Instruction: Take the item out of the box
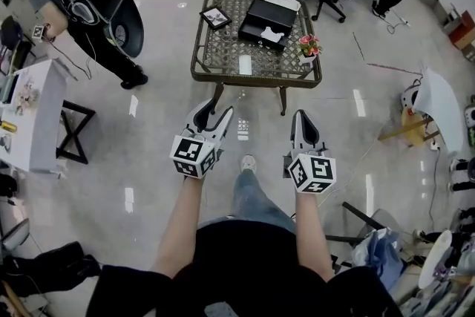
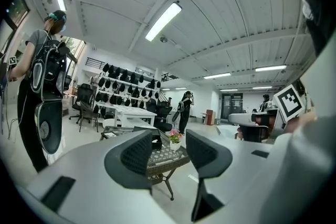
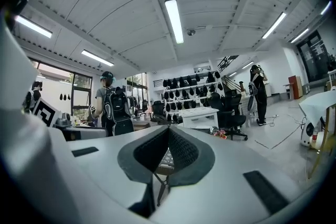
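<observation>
In the head view a black box (image 1: pixel 261 20) lies on a brown wicker table (image 1: pixel 223 48) ahead of me, with a small white shape (image 1: pixel 272 33) on its top. A white part (image 1: pixel 283 1) shows behind the box. My left gripper (image 1: pixel 214 116) is held open in the air, well short of the table. My right gripper (image 1: pixel 303 117) is beside it, shut and empty. In the left gripper view, the open gripper (image 2: pixel 169 148) frames the table (image 2: pixel 167 157) far off. In the right gripper view, the right gripper (image 3: pixel 169 132) has its tips touching.
On the table also stand a picture frame (image 1: pixel 216 17), a pink flower pot (image 1: pixel 308 47) and a white oblong (image 1: pixel 245 64). A person with a backpack (image 1: pixel 93 0) stands at the left near a white side table (image 1: pixel 33 115). A white chair (image 1: pixel 441 104) is at the right.
</observation>
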